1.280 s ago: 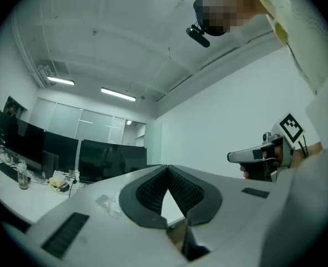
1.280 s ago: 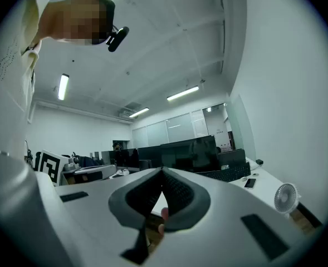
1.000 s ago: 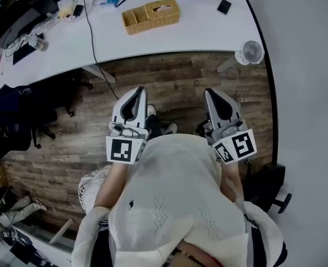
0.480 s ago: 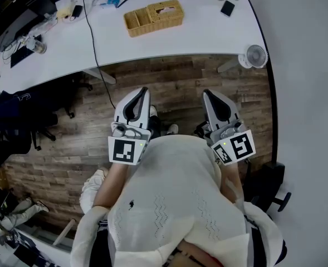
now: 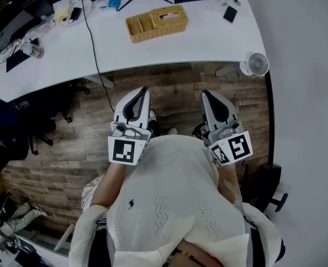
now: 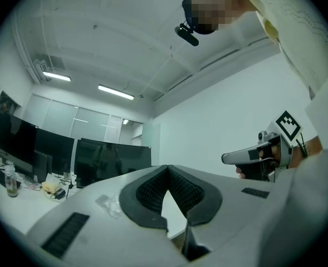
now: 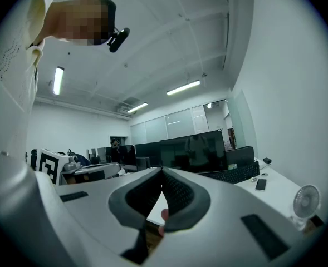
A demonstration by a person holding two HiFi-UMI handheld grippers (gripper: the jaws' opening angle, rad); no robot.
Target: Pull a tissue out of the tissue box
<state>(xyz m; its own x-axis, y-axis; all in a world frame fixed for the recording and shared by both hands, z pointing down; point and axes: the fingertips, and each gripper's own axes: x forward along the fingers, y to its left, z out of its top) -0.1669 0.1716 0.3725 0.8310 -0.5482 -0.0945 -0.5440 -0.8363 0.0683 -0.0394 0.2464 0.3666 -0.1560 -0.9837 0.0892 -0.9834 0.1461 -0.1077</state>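
The wicker tissue box (image 5: 167,16) sat far back on the white counter (image 5: 208,35), with a pale patch at its top slot that was probably the tissue (image 5: 165,14), too small to read clearly. An open wicker tray (image 5: 138,25) adjoined its left side. A phone (image 5: 230,14) lay well off to its right, a black cable (image 5: 94,43) ran across the counter to its left, and a small fan (image 5: 255,64) stood by the counter's right end. Both tools were well apart from the box, held close to the person's cream sweater (image 5: 175,199) over the wooden floor (image 5: 175,85). The left gripper (image 5: 142,92) had its fingers (image 6: 150,191) pressed together at the tips with nothing between them, and the right gripper (image 5: 207,94) likewise had its fingers (image 7: 177,196) meeting at the tips, empty. The chief risk looked to be arriving with the fingers shut: that would likely poke the tissue down into the slot, not catch it. The box seemed light, so a one-sided pull with nothing bracing it could lift or drag it, perhaps into the tray's contents or toward the counter's edge. A shallow pinch on only a corner might tear the sheet or slip off. A long reach from this stance could also snag the cable.
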